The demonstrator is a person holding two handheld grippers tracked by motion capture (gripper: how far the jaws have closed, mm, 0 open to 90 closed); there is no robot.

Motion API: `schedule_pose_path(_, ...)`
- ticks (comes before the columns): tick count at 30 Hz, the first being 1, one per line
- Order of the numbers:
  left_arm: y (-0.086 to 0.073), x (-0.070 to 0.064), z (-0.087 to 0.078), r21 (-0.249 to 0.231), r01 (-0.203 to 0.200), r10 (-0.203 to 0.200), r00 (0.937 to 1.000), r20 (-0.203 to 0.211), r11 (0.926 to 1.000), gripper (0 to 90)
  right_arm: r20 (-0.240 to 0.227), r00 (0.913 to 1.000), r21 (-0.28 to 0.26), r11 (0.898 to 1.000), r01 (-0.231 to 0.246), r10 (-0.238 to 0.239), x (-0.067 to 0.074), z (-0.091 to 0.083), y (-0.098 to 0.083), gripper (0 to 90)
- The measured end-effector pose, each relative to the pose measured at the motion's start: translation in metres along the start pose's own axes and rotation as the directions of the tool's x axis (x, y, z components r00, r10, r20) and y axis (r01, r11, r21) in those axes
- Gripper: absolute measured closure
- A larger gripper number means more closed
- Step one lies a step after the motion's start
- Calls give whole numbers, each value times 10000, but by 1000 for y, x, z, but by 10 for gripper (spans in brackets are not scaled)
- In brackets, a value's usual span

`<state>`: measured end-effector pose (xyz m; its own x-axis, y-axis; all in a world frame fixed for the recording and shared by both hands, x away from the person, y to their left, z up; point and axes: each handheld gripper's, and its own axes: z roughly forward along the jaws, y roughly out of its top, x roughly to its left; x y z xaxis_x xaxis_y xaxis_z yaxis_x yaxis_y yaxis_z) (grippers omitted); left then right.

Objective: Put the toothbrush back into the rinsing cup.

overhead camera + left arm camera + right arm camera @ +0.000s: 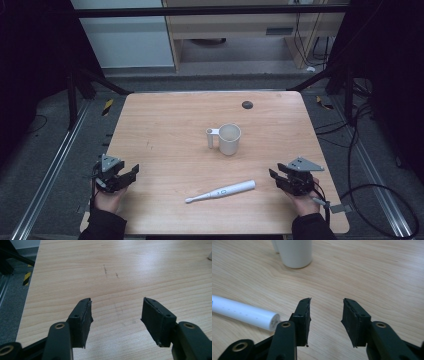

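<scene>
A white electric toothbrush point(221, 191) lies flat near the front middle of the wooden table point(170, 125), its handle end point(244, 313) pointing toward my right gripper. A white cup point(229, 138) with a side holder stands upright at the table's centre; its base point(294, 253) shows in the right gripper view. My right gripper point(279, 178) rests at the front right, open, nothing between its jaws point(326, 312). At the front left edge my left gripper point(126, 176) is open over bare wood point(117, 312).
A small dark round disc point(247, 104) sits near the table's far edge. Metal rails point(50, 170) run along both sides of the table, and cables point(370, 190) lie on the floor at the right.
</scene>
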<state>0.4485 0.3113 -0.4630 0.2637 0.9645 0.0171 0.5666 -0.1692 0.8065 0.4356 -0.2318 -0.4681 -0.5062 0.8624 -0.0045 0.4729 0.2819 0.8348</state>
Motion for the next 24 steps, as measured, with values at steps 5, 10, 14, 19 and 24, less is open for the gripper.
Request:
schedule_pose_path(5, 0, -1, 0, 28, -13, 13, 10000, 64, 10000, 410, -381, 9993, -22, 10000, 40, -41, 8, 3, 5, 660)
schedule_pose_path(10, 1, -4, 0, 60, -114, 113, 9999, 131, 9999, 419, -722, 9972, 102, 9998, 189, -181, 17, 10, 9, 724)
schedule_pose_path(14, 1, -5, 1, 69, -144, 143, 9998, 168, 9999, 420, -961, 9951, 141, 9996, 263, -249, 21, 13, 13, 780)
schedule_pose_path(19, 1, -6, 0, 60, -186, 185, 9997, 165, 9998, 426, -1275, 9914, 242, 9992, 332, -298, 28, 19, 16, 845)
schedule_pose_path(24, 1, -7, 1, 114, -255, 253, 9995, 193, 9996, 429, -1533, 9876, 522, 9977, 431, -346, 34, 27, 17, 898)
